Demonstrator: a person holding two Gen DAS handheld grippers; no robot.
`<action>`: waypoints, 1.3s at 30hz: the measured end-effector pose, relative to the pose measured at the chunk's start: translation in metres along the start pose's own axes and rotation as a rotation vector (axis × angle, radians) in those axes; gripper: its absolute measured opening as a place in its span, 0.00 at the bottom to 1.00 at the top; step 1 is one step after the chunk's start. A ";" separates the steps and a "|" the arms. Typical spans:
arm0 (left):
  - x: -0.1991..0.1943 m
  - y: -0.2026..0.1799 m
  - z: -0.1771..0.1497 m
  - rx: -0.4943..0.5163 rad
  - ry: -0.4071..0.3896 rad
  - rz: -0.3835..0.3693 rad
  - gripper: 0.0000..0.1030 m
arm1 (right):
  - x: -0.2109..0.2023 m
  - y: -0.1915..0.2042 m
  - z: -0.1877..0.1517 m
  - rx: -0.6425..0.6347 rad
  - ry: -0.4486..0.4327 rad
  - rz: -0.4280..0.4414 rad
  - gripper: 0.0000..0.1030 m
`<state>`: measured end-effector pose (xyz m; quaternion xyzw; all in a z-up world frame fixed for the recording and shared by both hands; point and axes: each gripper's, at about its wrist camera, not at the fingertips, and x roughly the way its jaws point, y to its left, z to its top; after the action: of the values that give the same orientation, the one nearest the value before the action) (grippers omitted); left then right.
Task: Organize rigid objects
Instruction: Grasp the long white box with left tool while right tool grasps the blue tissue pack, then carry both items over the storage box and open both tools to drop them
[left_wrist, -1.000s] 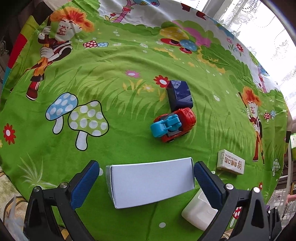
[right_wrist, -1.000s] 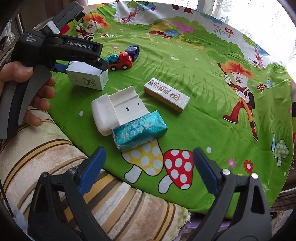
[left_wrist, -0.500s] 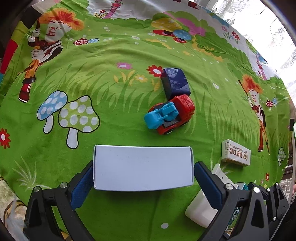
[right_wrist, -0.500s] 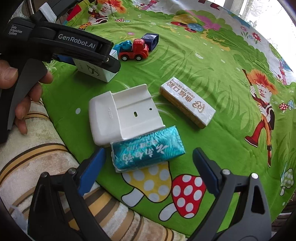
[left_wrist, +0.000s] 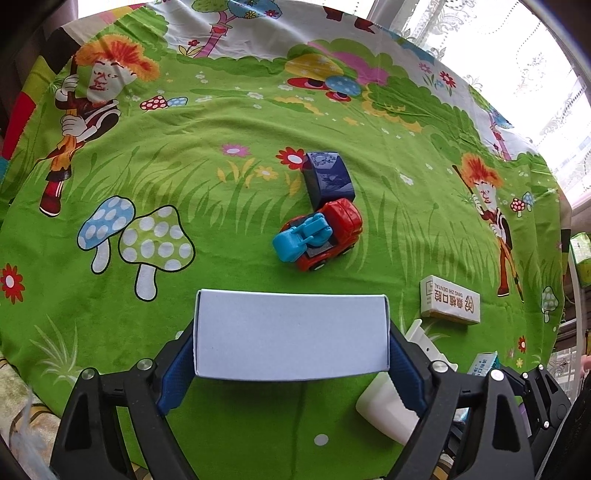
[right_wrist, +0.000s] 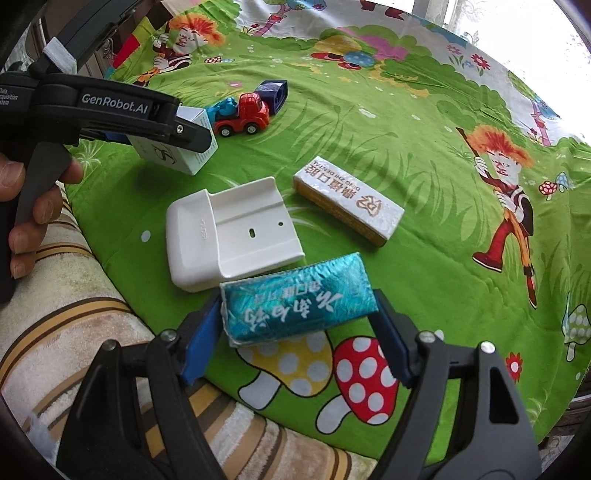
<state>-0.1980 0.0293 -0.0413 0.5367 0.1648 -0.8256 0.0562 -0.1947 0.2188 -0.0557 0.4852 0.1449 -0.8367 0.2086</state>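
Observation:
My left gripper (left_wrist: 291, 354) is shut on a white box (left_wrist: 291, 334), pads on both ends; the box also shows in the right wrist view (right_wrist: 177, 153), held just above the cloth. My right gripper (right_wrist: 299, 328) is closed around a teal tissue pack (right_wrist: 295, 302), blue pads touching both ends; the pack lies on the cloth. A white plastic holder (right_wrist: 232, 236) lies just beyond the pack. A gold and white dental box (right_wrist: 347, 201) lies to the right of it. A red toy truck (left_wrist: 319, 236) and a dark blue box (left_wrist: 327, 177) sit mid-table.
The table is covered by a green cartoon cloth (left_wrist: 184, 158). A striped beige cushion (right_wrist: 74, 314) lies along the near edge. A window with a lace curtain (left_wrist: 517, 48) is at the far right.
My left gripper has closed on the white box and squared it between the pads. My right gripper has moved forward and closed around the teal tissue pack.

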 end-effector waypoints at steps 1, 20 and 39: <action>-0.003 -0.002 -0.001 0.006 -0.006 -0.007 0.87 | -0.004 -0.003 -0.002 0.027 -0.009 -0.009 0.76; -0.055 -0.093 -0.061 0.276 -0.014 -0.277 0.87 | -0.101 -0.050 -0.095 0.406 -0.111 -0.185 0.76; -0.107 -0.207 -0.155 0.607 0.028 -0.641 0.94 | -0.206 -0.108 -0.220 0.709 -0.165 -0.397 0.77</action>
<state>-0.0751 0.2660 0.0421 0.4618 0.0735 -0.8050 -0.3651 0.0088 0.4542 0.0211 0.4210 -0.0785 -0.8948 -0.1259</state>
